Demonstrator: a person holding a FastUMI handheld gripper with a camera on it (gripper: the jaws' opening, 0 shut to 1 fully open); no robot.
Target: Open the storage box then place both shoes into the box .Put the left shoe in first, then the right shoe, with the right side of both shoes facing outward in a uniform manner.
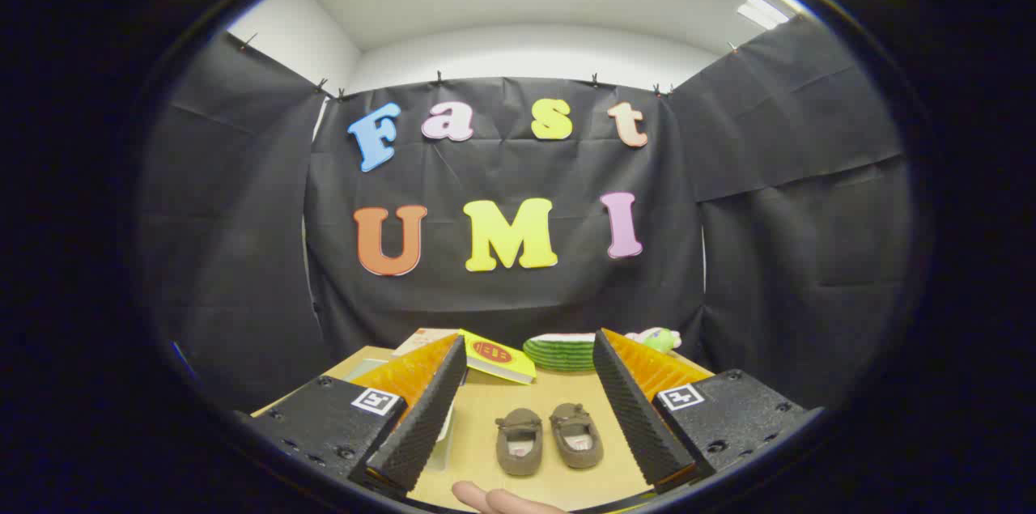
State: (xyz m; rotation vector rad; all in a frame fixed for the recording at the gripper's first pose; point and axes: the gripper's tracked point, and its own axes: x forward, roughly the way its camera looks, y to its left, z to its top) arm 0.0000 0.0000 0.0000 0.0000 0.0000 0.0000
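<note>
Gripper: my gripper (530, 409) hangs above the table, fingers spread wide apart, nothing between the pads.
Fingers: I see the left finger (421, 417) and the right finger (635, 409) slanting inward at the bottom of the view, each with a ribbed inner face; neither touches anything.
Shoes: two small brown slipper-type shoes sit side by side on the table, between my fingers and a bit ahead of them. Left-hand shoe (518, 439) and right-hand shoe (576, 435) are just beside each other, openings up, toes pointing away from me. I cannot tell which is the left shoe and which the right.
Storage box: a pale clear edge (445, 437) shows just behind my left finger; I cannot tell if that is the box.
Table: light wooden top (534, 392), shoes resting on it.
Beyond the shoes: a yellow book (498, 358) lies near the far edge beyond my left finger; a green striped stack (560, 352) sits next to it; a small green plush toy (660, 338) peeks out past my right finger.
Hand: a fingertip (498, 500) of a person shows at the near table edge, below the shoes.
</note>
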